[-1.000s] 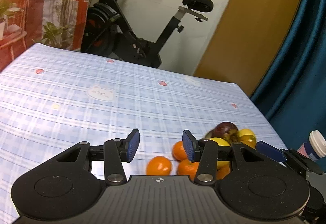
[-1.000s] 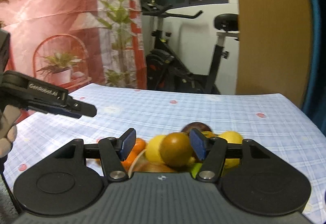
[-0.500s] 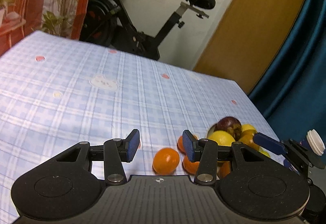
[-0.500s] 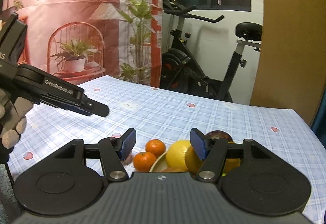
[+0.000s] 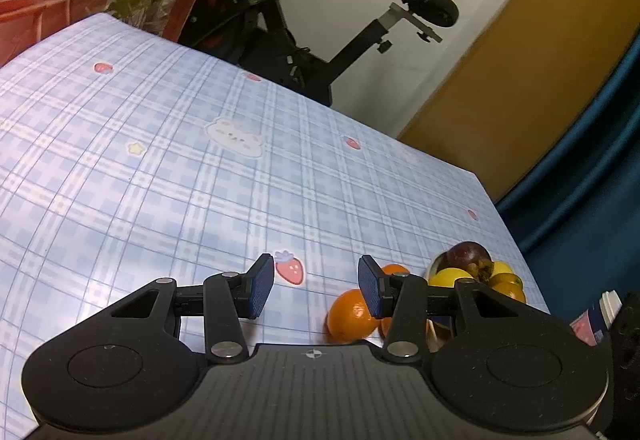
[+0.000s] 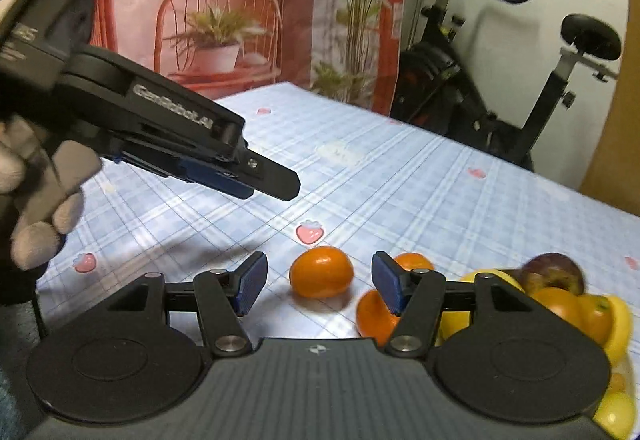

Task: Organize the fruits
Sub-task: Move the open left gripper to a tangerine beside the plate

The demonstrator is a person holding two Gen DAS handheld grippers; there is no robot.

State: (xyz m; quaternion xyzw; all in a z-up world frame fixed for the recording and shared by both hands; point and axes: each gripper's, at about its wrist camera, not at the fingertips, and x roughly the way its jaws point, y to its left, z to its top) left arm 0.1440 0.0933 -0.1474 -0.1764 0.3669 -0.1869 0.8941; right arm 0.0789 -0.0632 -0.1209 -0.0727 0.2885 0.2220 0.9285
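smooth glossy checked tablecloth (image 5: 168, 167); matt black plastic claw (image 5: 316, 282); shiny-skinned oranges (image 6: 321, 272).

Three tangerines (image 6: 321, 272) on the desk (image 6: 400, 191), left of the heaped fruit bowl (image 6: 560, 296), exercise bike (image 6: 500, 87) behind the desk.

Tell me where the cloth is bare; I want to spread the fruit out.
Bare: the whole stretch of cloth from the bear print to the far edge by the exercise bike. Crowded: the near right corner, with loose oranges and the piled bowl.
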